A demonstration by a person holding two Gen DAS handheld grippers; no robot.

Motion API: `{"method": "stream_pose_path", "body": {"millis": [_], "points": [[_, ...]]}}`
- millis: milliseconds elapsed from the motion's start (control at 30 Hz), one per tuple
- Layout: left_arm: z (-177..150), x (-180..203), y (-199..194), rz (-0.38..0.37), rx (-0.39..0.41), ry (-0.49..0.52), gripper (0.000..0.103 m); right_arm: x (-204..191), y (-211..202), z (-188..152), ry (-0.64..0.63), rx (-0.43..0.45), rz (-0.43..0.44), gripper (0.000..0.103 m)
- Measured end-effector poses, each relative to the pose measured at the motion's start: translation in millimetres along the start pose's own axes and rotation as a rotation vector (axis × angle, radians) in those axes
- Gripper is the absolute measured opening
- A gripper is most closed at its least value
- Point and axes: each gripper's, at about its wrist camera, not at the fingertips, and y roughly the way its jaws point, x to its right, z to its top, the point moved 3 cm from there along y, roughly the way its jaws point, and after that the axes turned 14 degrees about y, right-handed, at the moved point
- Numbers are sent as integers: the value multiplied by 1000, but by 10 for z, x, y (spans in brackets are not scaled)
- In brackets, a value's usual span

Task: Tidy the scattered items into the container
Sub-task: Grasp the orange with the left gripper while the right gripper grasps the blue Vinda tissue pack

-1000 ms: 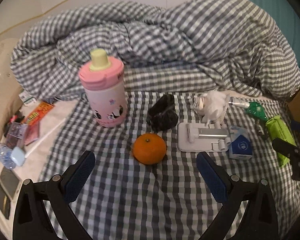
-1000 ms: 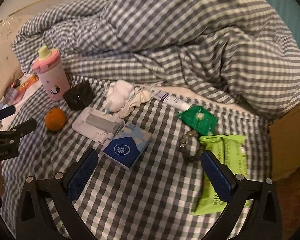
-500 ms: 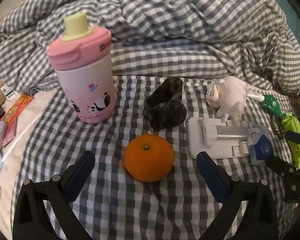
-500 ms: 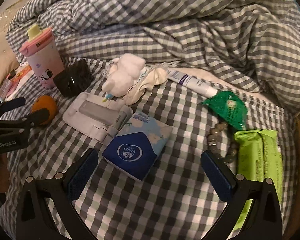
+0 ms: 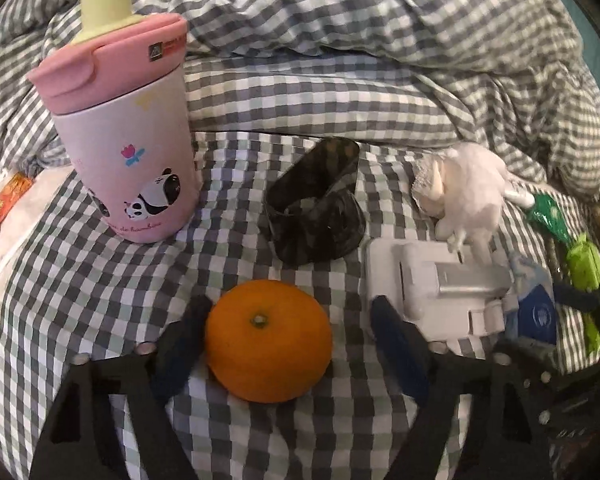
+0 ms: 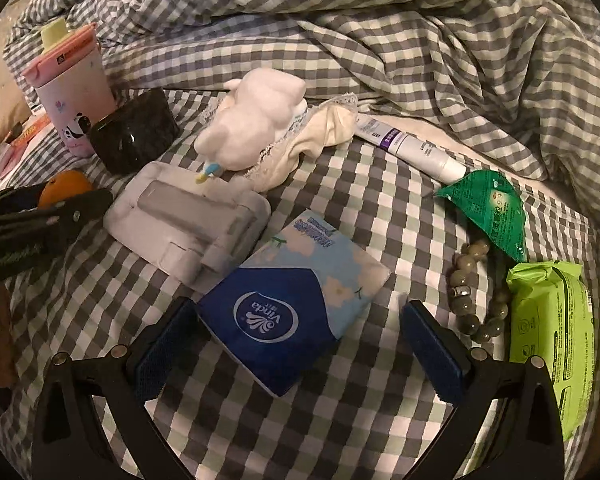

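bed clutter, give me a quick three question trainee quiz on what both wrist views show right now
1. True or false: the round orange fruit lies between the left tongs.
2. Which item lies between the right tongs? A) blue Vinda tissue pack B) green bead bracelet C) white tube
3. Fill in: the pink panda-print bottle stands ____ on the checked bedsheet.

Key: 1 true; 2 A; 3 upright

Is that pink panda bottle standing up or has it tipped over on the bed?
Standing upright. The pink panda bottle rests on its base on the checked sheet, its yellow spout pointing up and its lid on.
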Motion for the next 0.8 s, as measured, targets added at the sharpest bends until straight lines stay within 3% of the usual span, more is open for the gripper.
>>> {"method": "stream_pose_path", "body": {"millis": [167,367,600,800], "points": [[-39,-81,12,-17,-4,-33,58,-13,-21,34,-8,4,13,82],[-72,-75,-35,-6,-1,-26,58,-68,-71,18,-18,-6,19,69],[-91,-72,-165,4,-1,-33,58,9,-197,-15,1,-13,45,67],[-101,-85,-409,24,16,-57,58,64,-527,-1,14,32,88,65]]}}
